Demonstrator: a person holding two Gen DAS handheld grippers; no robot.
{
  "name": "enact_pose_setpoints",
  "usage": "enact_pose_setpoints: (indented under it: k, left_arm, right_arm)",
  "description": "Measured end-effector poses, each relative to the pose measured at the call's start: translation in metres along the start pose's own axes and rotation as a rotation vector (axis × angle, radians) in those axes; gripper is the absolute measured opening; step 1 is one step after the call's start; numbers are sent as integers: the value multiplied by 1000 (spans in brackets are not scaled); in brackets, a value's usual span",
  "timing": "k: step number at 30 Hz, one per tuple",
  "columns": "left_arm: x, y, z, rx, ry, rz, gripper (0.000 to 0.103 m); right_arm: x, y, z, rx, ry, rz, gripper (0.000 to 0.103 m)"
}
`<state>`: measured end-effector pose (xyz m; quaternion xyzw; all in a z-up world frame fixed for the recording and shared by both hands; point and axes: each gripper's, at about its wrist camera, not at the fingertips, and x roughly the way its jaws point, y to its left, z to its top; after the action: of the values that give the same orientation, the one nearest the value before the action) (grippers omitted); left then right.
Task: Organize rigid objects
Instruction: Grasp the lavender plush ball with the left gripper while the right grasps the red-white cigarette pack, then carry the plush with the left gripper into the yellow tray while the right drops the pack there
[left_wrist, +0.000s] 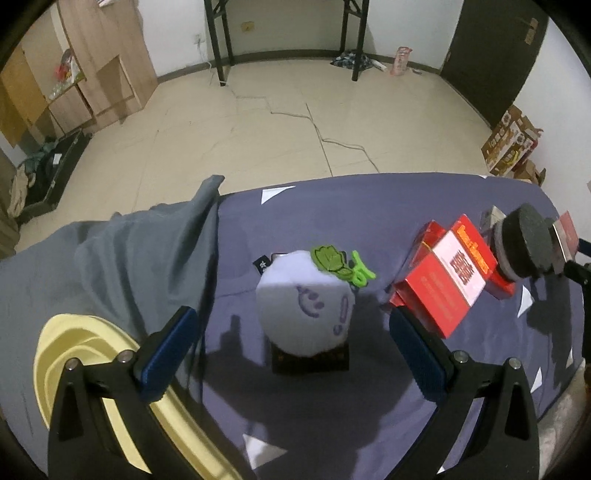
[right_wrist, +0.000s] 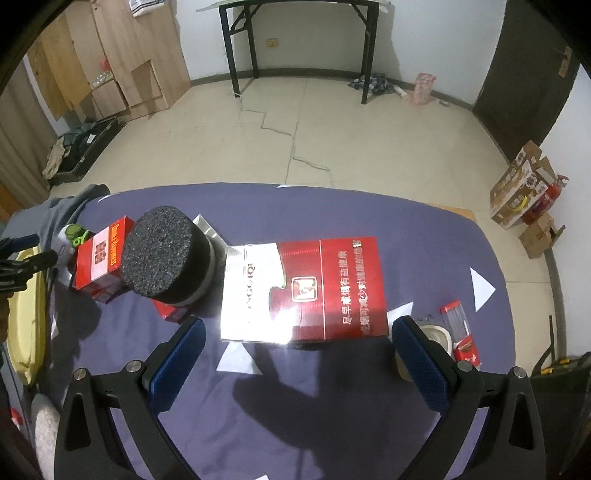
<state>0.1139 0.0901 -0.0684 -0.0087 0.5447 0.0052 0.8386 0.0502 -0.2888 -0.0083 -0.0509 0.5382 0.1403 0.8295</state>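
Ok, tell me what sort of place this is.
Probably a spare room in a home, used for storage. A cracked tile floor, a wooden cabinet by the wall, a folding table and cardboard boxes by the dark door suggest that.

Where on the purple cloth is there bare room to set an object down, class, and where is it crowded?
Free: the near strip of purple cloth in front of the big red-and-silver carton, and the far stretch behind it up to the edge. Crowded: around the small red boxes and the black foam disc; also the right edge by the tape roll.
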Motion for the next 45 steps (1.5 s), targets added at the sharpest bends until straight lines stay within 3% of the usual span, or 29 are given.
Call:
enact_pose_setpoints:
  k: [6,7,9,12,14,21,29,32,38,45]
  left_arm:
    - [10,0,6,8,7,-7,88]
    - [12,0,6,9,6,-8,84]
    - [14,1,7,8,5,-15,63]
    - [19,6,7,-26,29,-39,56]
    - [17,9,7,-48,17,-47,55]
    - [-3,20,5,-86,-28,-70,53]
    - [-59,36,-8,-104,-112,-93,53]
    - [-92,56,-24,-112,-149,-65,53]
    - [-154,103,-68,-131,-205,110,53]
    - [-191,93,-92,-113,-255,111,53]
  right_arm:
    - [11,1,7,14,12,6,103]
    - [13,1,7,18,15,9,103]
    - [19,-1,9,18,24,5,103]
    - [24,-3,10,24,23,18,102]
    - [25,-5,9,32,12,26,90]
    - [9,-11,2,40,-38,35,90]
    - [-48,-7,-10,5,-141,90,90]
    - [-72,20,-12,-64,-181,143,90]
    - [-119,105,-8,-243,-267,271,90]
    - [-131,147,-17,-295,-259,328,90]
